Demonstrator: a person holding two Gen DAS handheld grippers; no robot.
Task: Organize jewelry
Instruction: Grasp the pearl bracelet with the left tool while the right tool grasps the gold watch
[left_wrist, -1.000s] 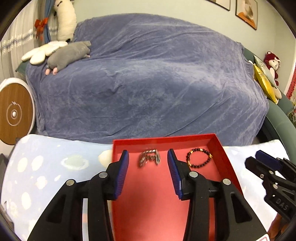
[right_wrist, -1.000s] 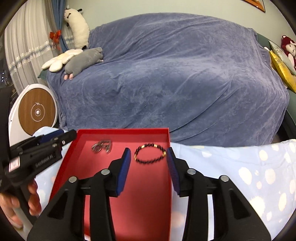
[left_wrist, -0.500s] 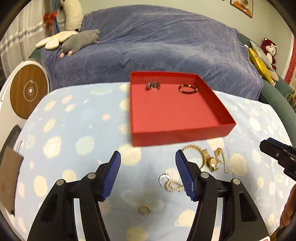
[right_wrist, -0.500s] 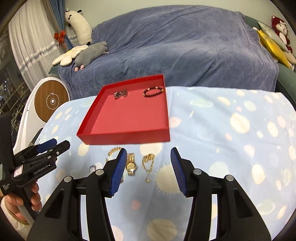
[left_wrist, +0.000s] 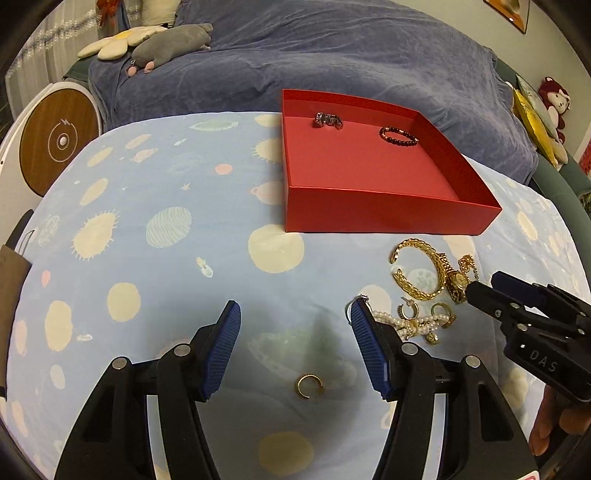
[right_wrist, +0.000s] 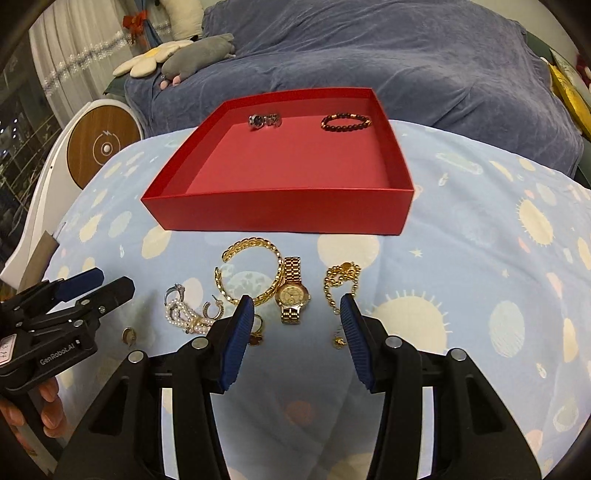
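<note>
Here, a blue-draped sofa stands behind the light blue patterned cloth, on which sits the red tray, holding silver rings and a dark bead bracelet along its far wall. Just before the tray lie a gold bangle, gold watch, gold chain and pearl strand. The left gripper and right gripper hang above the cloth, jaws spread and empty; a small gold ring lies between the left's fingers.

Black plastic left gripper and right gripper, ribbed blue pads, silver screws, possibly "GenRobot.AI" lettering, bare fingers.
</note>
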